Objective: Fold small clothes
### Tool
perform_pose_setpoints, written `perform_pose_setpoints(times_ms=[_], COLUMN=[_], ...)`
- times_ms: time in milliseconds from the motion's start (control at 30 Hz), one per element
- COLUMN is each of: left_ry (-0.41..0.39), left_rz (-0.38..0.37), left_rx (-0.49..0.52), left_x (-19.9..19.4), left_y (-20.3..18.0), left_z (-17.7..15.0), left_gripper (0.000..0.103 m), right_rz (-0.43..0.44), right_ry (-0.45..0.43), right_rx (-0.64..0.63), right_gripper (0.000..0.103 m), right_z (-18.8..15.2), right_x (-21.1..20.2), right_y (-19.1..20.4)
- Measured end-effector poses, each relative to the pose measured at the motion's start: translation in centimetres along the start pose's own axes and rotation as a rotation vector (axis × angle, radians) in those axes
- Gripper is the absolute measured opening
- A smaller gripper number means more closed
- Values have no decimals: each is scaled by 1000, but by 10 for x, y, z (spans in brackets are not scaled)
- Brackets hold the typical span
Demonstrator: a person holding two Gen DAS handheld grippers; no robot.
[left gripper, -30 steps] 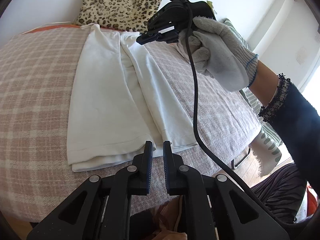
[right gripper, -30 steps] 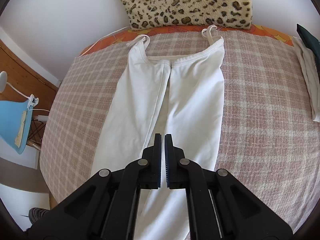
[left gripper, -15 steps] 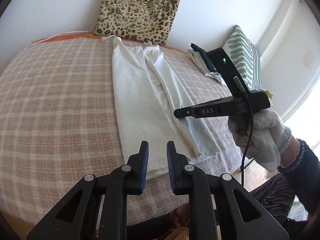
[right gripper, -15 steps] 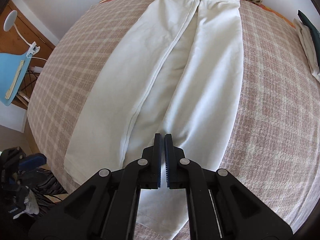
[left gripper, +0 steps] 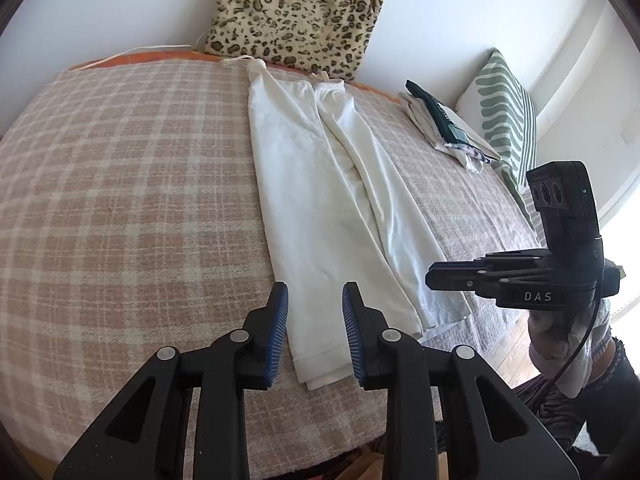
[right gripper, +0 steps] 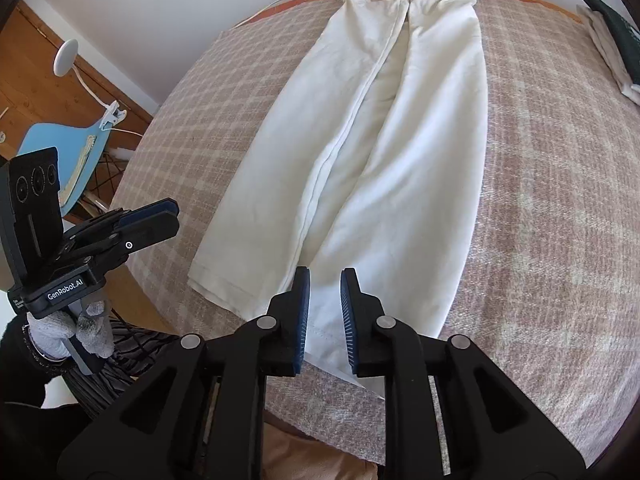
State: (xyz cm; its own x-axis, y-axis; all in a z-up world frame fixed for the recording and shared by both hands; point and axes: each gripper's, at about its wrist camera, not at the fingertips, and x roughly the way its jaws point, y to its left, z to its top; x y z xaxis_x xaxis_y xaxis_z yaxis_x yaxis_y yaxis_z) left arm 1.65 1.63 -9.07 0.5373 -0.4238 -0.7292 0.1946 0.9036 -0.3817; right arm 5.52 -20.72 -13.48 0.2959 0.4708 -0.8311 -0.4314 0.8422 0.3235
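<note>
We see the long white cotton garment with thin shoulder straps [left gripper: 320, 184] lying flat on the pink-and-cream checked blanket [left gripper: 120, 184] that covers the bed. Its long axis runs straight away from both of our grippers: the hem is at the near edge, the straps are at the far end by the leopard-print plush cushion [left gripper: 296, 12]. Both long sides are already turned in toward the middle, so it reads as a narrow strip with a seam line down the centre and a few soft wrinkles.

Our left gripper [left gripper: 315, 320] is parted, its blue pads straddling the left corner of the hem, just above the cloth and holding nothing. Our right gripper [right gripper: 324, 312] has a narrower gap, over the right part of the hem, also empty; we cannot tell whether it touches the fabric. Both are about equally near the hem, one to each corner.

We judge the next move to be a pinch at the two hem corners, then a lift toward the straps.

A small stack of folded clothes [left gripper: 444, 124] lies well apart to the right, beside a green-striped pillow [left gripper: 504, 116].
</note>
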Motion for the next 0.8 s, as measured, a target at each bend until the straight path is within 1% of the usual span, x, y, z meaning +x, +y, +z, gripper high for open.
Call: perform_pose_setpoints(times_ms=[33,67,167,233,333,433,467,567,633,733,800], left_ry=[9,20,47,68,104,126,128,115,114,108,112], left_rz=[-3,-7,4,-2,-28,-32,-35,-39,-52,-53,-56], left_rx=[0,1,23,10,-47,-68,-72,-67,-73,-70,-66], left_x=[2,4,10,15,19,23,23,22,22,22,23], left_y=[0,1,0,4,13,16,16,14,13,12,11], left_z=[0,-1,-3,-5,-10,-16,-19,-22,-24,-25,-24], left_gripper=[36,36,36,36,36,36,36,36,33,33,33], right_rz=[-21,-38,-108,-134,-91,-72,-59,20,37,64,65], right_ry=[-21,-38,-67,-72,-62,-62,-59,-53,-52,-50,-53], right_rx=[22,39,67,76,101,87,93,133,140,147,143], right_gripper=[26,28,29,29,29,29,29,29,29,29,29], right_z=[-5,-10,-23,-29,-34,-33,-33,-36,-37,-39,-39], right_x=[-5,-9,-16,-16,-14,-16,-16,-12,-12,-13,-12], right_y=[-6,-10,-22,-27,-38,-43,-43,-47,-48,-49,-48])
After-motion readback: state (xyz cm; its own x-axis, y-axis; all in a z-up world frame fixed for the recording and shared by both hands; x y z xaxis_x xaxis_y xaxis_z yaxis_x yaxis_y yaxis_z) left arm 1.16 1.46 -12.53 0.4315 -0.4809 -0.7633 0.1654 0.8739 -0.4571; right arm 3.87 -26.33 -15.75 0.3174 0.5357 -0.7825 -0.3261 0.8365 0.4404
